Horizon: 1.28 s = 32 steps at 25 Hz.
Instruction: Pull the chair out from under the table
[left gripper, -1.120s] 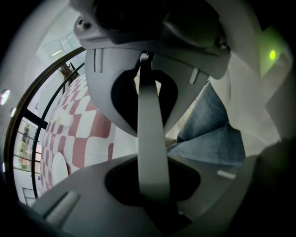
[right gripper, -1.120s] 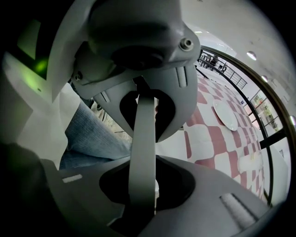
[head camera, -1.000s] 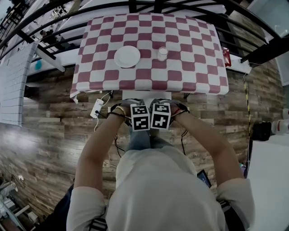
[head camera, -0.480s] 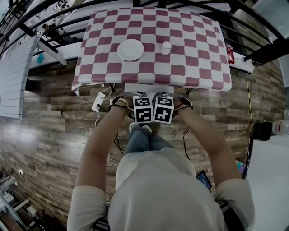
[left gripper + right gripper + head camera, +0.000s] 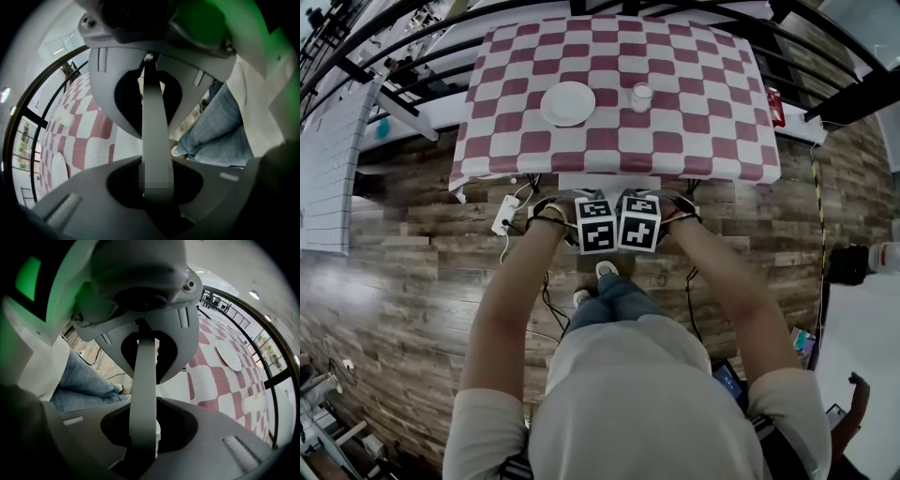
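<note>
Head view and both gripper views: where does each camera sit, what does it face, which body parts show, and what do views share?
Head view: on the head, facing steeply down at the table; arms, chest, shoes show.
Left gripper view: on the left tool, along its jaws at the chair back; a trouser leg shows.
Right gripper view: on the right tool, likewise.
All share the plate.

Nothing legible: no words, brands or numbers, only coded black-and-white squares on left marker cube [image 5: 596, 226] and right marker cube [image 5: 639, 223].
</note>
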Available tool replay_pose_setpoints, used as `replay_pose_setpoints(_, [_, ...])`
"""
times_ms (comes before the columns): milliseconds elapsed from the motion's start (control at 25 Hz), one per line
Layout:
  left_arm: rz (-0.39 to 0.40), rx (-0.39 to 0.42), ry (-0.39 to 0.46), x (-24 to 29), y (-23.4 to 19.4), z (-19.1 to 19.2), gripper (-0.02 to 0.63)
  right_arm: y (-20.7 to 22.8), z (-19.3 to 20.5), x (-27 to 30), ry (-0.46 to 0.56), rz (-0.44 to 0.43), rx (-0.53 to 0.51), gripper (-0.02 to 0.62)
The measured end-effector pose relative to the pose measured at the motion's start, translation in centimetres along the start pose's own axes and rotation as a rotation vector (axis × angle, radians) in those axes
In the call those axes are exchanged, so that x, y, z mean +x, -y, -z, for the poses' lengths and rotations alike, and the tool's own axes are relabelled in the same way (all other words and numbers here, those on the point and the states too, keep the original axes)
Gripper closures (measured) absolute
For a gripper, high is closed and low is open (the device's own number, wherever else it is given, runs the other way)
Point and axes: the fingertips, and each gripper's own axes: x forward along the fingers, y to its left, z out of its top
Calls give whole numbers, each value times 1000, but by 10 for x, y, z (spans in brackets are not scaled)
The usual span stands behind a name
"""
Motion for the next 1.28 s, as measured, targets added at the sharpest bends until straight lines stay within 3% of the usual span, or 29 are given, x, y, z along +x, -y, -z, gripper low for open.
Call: replay_pose_setpoints(1280, [-7, 17, 11, -4, 48, -1, 528, -50, -5, -1, 10, -25, 90, 522])
